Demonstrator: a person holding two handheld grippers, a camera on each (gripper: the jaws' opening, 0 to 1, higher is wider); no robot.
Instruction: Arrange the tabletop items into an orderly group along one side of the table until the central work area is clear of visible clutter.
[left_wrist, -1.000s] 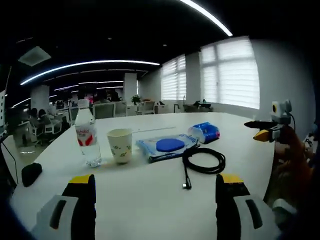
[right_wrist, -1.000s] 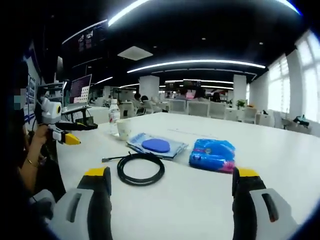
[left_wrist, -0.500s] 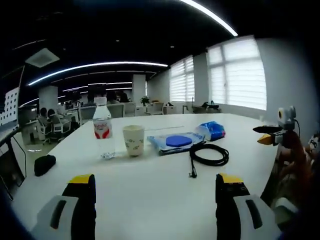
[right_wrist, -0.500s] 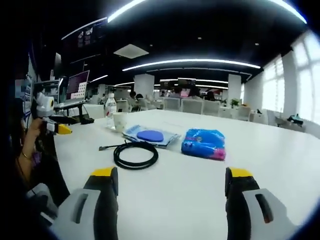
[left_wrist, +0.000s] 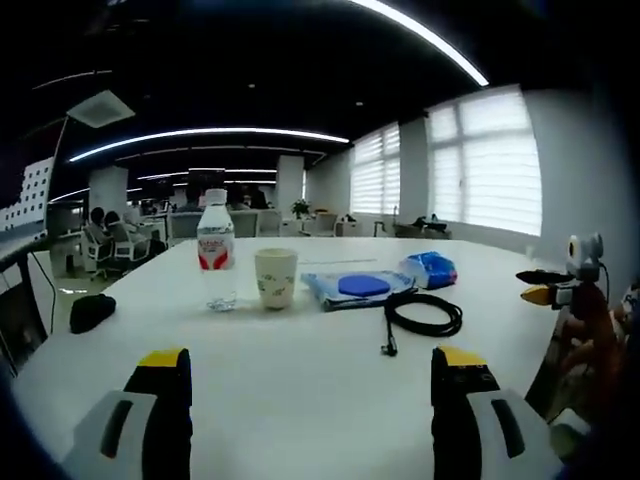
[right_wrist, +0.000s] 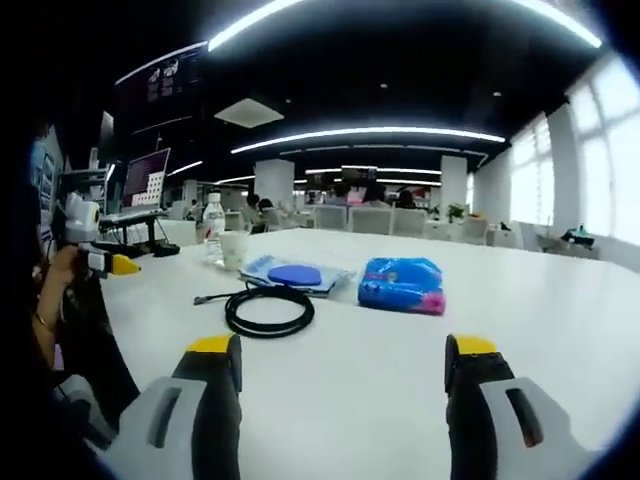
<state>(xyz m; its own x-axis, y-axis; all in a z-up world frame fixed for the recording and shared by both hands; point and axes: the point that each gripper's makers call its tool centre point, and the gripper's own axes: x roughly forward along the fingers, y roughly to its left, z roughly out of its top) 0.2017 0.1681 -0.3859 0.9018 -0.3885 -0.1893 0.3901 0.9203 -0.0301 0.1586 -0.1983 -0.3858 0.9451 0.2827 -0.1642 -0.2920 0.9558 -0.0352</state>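
Both cameras have drawn back and sunk lower over the last second, so the things on the table (left_wrist: 300, 380) look smaller and farther off, though none of them has shifted on the white top. Taking the cup (left_wrist: 275, 277) as the mark: in the left gripper view the bottle (left_wrist: 216, 250) stands upright just beside it on the left, and a dark object (left_wrist: 91, 312) lies well apart from it, out by the table's left edge. On the cup's other side lies the flat blue packet (left_wrist: 358, 288), near it, with the blue tissue pack (left_wrist: 429, 269) beyond that, and the coiled black cable (left_wrist: 422, 315) lies nearer the camera than the packet, its plug end trailing toward the viewer. The left gripper (left_wrist: 310, 400) is spread wide with nothing between its yellow-tipped jaws, held back from the cup over bare tabletop. At the far right of this view a hand holds the right gripper (left_wrist: 545, 287), its yellow tip pointing in toward the table. In the right gripper view the right gripper (right_wrist: 340, 385) is likewise spread and empty, with the cable (right_wrist: 268, 309) and tissue pack (right_wrist: 402, 285) ahead of it and the cup (right_wrist: 234, 250) and bottle (right_wrist: 213, 228) farther back; the left gripper (right_wrist: 100, 258) shows at the left edge.
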